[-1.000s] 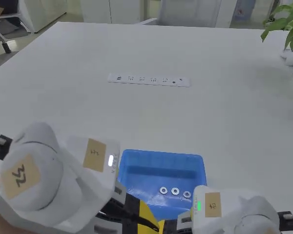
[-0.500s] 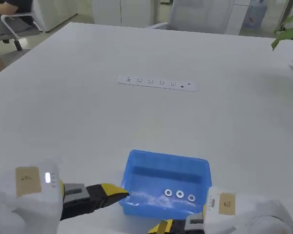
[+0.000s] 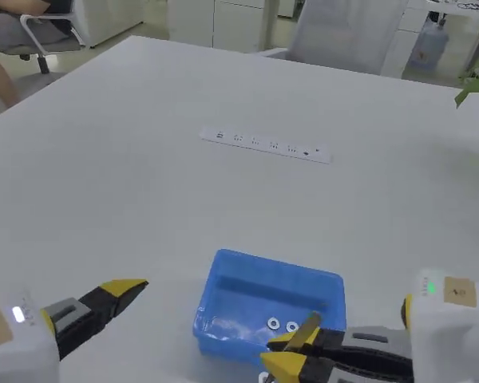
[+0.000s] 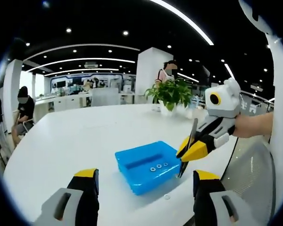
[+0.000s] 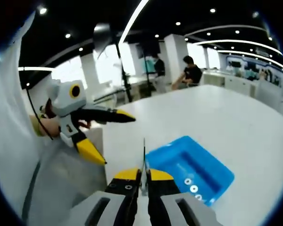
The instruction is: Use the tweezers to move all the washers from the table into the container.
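Blue container (image 3: 223, 297) sits near the near edge of the white table (image 3: 144, 183). Three washers (image 4: 159, 166) lie in a row on the container floor. One more washer (image 4: 166, 197) lies on the table just beside the container, on the side toward the near edge.

Right tool (image 3: 275, 353) is clenched on the tweezers (image 5: 144, 157); in the right gripper view the thin blade sticks up from between the closed yellow jaws. In the left gripper view the tweezers run steeply through the jaws, lower tip down by the container's outer wall, near the loose washer. Cannot tell if the tip touches anything.

Left tool (image 4: 146, 175) is released, jaws wide apart, nothing between them. It hangs above the table near the near edge, apart from the container, on the opposite side from the right tool.

Power strip (image 3: 263, 145) lies flat around the middle of the table, well apart from the container. Potted plant (image 4: 172, 92) stands at a far edge.
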A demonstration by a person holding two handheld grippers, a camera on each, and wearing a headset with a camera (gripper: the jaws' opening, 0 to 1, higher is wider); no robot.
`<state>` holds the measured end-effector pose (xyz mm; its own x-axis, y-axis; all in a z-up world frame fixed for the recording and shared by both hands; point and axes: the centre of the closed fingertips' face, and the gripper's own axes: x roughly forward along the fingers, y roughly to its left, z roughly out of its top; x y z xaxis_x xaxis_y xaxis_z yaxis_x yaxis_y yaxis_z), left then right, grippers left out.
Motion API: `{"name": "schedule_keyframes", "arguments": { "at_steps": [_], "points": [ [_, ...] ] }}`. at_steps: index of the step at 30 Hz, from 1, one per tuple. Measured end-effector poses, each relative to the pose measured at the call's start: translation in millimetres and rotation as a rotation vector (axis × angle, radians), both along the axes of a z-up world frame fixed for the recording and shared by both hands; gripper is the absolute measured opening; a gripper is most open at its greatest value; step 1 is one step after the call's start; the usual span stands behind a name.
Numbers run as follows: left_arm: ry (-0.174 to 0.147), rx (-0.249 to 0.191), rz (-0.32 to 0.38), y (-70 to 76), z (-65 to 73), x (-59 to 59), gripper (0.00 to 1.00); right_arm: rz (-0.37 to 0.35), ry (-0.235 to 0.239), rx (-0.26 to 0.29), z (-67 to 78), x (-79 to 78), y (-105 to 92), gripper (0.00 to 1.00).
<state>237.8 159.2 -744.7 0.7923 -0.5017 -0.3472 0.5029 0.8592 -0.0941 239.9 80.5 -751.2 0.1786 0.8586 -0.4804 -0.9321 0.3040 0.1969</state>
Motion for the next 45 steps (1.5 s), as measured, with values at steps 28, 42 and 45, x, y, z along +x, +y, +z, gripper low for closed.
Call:
{"name": "schedule_keyframes", "arguments": {
  "at_steps": [28, 42, 45],
  "points": [
    [-0.038, -0.027, 0.054, 4.8, 11.1, 2.0, 0.76, -0.267, 0.164, 0.051, -33.2, 89.1, 16.9, 0.03],
    [-0.032, -0.033, 0.060, 8.4, 10.2, 1.7, 0.75, -0.188, 0.084, -0.031, -58.8, 88.3, 23.2, 0.03],
    [-0.031, -0.030, 0.062, 8.7, 10.1, 2.0, 0.75, -0.182, 0.072, -0.035, -59.1, 88.2, 24.3, 0.03]
  ]
}}
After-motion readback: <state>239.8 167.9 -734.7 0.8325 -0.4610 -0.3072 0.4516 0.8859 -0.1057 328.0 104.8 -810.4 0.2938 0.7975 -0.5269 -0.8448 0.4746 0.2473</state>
